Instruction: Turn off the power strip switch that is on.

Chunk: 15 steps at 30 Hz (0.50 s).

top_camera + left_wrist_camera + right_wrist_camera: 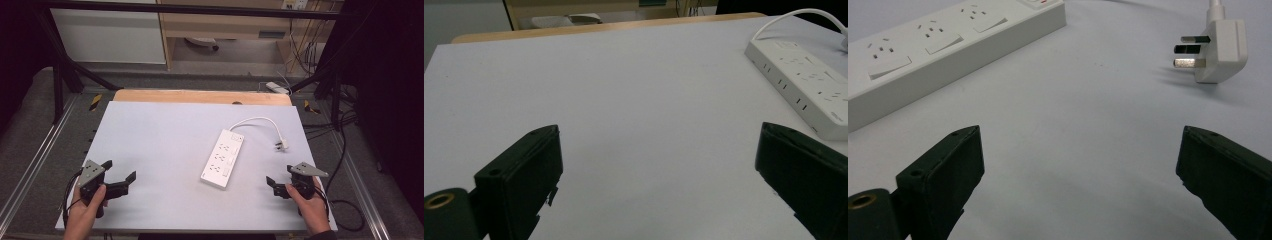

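A white power strip (222, 158) lies flat on the pale table (160, 135), right of the middle, with its sockets facing up. Its white cord (257, 120) loops off the far end to a three-pin plug (282, 145) lying on the table. My left gripper (120, 170) rests open near the front left corner and holds nothing; its view has the power strip (809, 80) at the upper right. My right gripper (281, 176) stands open at the front right, just right of the strip's near end. Ahead of its wide-apart jaws lie the power strip (943, 42) and the plug (1223, 50).
A wooden board (200, 96) edges the table's far side. Black frame posts (57, 85) stand at the back corners. Cables (345, 145) trail on the floor to the right, and a white adapter (277, 87) lies beyond the table's far right corner.
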Available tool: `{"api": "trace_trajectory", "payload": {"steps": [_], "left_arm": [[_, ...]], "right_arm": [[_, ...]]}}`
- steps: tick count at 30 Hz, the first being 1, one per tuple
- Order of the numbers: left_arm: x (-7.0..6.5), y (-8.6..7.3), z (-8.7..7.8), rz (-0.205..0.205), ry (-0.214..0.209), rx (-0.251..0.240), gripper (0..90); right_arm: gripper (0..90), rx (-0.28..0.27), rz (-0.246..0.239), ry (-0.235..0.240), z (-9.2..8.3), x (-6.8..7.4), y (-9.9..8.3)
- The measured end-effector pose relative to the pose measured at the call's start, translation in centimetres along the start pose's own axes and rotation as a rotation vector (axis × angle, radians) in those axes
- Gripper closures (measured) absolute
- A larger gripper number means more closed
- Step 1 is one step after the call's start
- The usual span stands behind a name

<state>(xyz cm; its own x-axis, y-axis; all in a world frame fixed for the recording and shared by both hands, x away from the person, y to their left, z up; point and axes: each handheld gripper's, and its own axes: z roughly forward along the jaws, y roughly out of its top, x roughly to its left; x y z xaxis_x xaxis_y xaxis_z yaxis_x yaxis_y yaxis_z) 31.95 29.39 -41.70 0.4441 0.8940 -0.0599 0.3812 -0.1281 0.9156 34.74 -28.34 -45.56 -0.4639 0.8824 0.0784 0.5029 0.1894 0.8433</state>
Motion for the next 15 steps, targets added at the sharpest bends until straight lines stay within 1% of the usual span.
{"api": "trace_trajectory", "payload": {"steps": [4, 8, 15], "left_arm": [[-0.13, -0.01, 0.12, -0.001, -0.006, 0.001, 5.0], [-0.26, -0.01, 0.22, 0.007, -0.013, 0.006, 4.9], [-0.42, -0.02, 0.33, 0.013, -0.023, 0.009, 4.9]], "right_arm": [[5.8, -0.003, 0.007, -0.005, -0.08, -0.08, -0.04], [5.7, -0.002, 0.026, -0.011, -0.01, -0.29, -0.02], [5.3, -0.001, 0.03, -0.011, -0.1, -0.31, 0.06]]}}
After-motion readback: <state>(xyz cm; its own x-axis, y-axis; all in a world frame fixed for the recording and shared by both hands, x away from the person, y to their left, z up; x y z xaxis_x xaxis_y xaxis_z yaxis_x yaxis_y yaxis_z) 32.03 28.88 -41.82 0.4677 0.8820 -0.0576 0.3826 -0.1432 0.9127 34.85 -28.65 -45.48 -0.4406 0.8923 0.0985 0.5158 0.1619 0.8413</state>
